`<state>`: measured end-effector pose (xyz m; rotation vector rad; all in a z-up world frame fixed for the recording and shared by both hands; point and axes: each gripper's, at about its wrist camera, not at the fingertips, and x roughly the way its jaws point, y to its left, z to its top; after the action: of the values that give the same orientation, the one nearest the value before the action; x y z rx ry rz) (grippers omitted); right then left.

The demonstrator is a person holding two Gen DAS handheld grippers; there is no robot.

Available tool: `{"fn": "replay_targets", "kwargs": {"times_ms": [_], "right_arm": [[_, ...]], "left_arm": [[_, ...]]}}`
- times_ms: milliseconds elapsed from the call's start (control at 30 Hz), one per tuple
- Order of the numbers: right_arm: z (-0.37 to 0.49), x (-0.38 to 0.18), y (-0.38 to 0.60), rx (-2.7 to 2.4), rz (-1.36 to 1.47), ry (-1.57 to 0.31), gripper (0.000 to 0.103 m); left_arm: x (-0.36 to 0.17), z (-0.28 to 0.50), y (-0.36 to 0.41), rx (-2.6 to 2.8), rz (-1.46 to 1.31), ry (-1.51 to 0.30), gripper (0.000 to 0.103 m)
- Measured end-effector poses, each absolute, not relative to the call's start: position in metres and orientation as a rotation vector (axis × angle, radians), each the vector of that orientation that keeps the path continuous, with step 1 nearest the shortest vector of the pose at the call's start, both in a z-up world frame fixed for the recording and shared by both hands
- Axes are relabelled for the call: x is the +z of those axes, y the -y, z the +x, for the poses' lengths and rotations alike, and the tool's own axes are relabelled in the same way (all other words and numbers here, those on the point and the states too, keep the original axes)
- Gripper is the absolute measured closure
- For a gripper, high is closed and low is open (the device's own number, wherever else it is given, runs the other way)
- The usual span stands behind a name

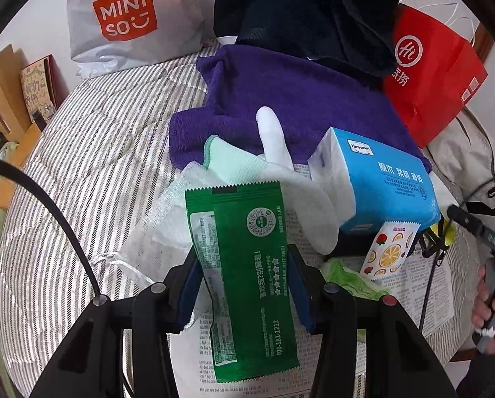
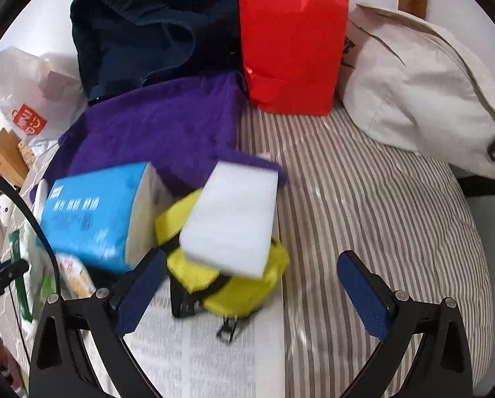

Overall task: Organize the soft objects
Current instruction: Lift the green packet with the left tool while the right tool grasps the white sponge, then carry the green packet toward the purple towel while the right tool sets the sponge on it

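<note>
My left gripper [image 1: 242,285] is clamped on a green wipes packet [image 1: 244,275], its blue pads pressing both long edges, the packet standing out lengthwise over the newspaper [image 1: 423,282] spread on the striped bedcover [image 1: 81,165]. My right gripper [image 2: 252,293] stands released – wide apart with nothing between the pads; the newspaper's edge and the stripes lie below it. Just ahead of its left finger sits a yellow pouch with black straps [image 2: 237,285], and a white sponge block [image 2: 234,219] rests tilted on top of it. Beside that, to the left, the blue tissue pack [image 2: 91,212] leans at an angle. In the left view a fruit-printed sachet [image 1: 391,248] lies against that pack, and a white glove [image 1: 274,152] with a mint cuff sprawls just beyond the green packet. Behind all this lies the purple towel [image 1: 297,106], with a dark navy bag [image 1: 307,16] on its far edge. Farther back stand a red paper bag [image 2: 293,36], a white Miniso bag [image 1: 124,16] and – off to the right – a cream fabric bag [image 2: 420,83]
</note>
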<state>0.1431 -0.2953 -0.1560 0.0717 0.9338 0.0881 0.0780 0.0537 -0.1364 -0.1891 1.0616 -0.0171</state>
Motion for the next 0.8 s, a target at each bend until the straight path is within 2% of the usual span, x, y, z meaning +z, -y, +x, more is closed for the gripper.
{"fn": "replay_targets", "kwargs": {"times_ms": [133,200,267,300,800], "right_arm": [[0.161,-0.162,0.294,0.09,0.099,-0.951,0.01],[0.167,-0.165,0.293,0.101,0.115,-0.957,0.03],[0.17,-0.168,0.293,0.116,0.121,-0.971,0.045],[0.171,-0.169,0.293,0.122,0.123,-0.976,0.05],[0.148,-0.127,0.289,0.148,0.077,-0.889,0.051]], "left_arm": [[-0.137,0.082,-0.055,-0.025,-0.195,-1.063,0.056],[-0.136,0.084,-0.055,-0.032,-0.199,-1.061,0.056],[-0.135,0.087,-0.056,-0.035,-0.196,-1.06,0.056],[-0.134,0.088,-0.056,-0.037,-0.195,-1.058,0.056],[-0.111,0.092,-0.065,-0.051,-0.175,-1.017,0.056]]}}
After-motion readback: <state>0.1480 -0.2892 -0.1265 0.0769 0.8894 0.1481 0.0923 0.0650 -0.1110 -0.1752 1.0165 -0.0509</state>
